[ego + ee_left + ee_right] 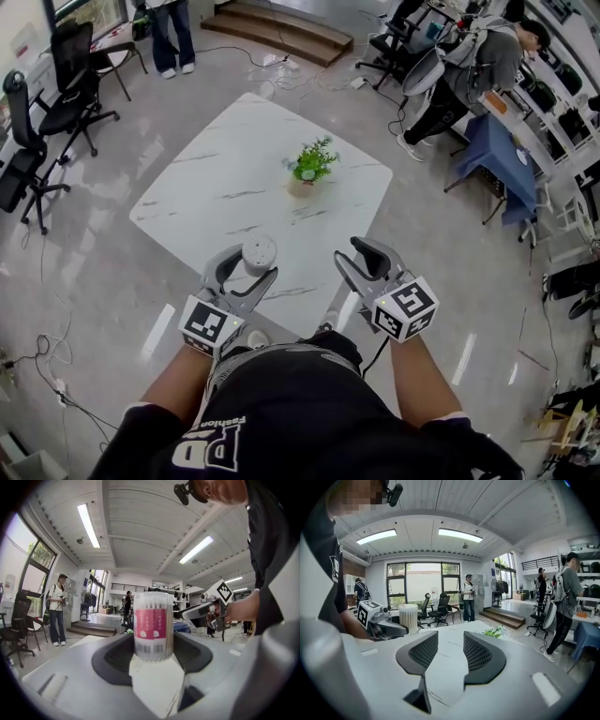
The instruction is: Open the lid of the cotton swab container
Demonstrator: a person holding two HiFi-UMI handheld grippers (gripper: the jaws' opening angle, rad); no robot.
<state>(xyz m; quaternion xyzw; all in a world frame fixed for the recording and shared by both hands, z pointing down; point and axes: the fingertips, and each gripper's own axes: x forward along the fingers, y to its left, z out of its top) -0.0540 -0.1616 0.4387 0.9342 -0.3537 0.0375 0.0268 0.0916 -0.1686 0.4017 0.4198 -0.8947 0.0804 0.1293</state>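
While the left hand-held gripper (251,266) is clamped on the upright cotton swab container (153,627) over the near edge of the table (216,178), lid (260,249) uppermost, the right hand-held gripper (451,652), jaws apart and empty, stands just to its right.

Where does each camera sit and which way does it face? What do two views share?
Head view: on the person's head, steeply down on the white table, forearms, left hand-held gripper and right hand-held gripper.
Left gripper view: rides the left one, facing along jaws closed on the cotton swab container; torso at right.
Right gripper view: rides the right one, along open, empty jaws; sleeve at left.
Shared: each gripper view shows the other hand-held gripper.
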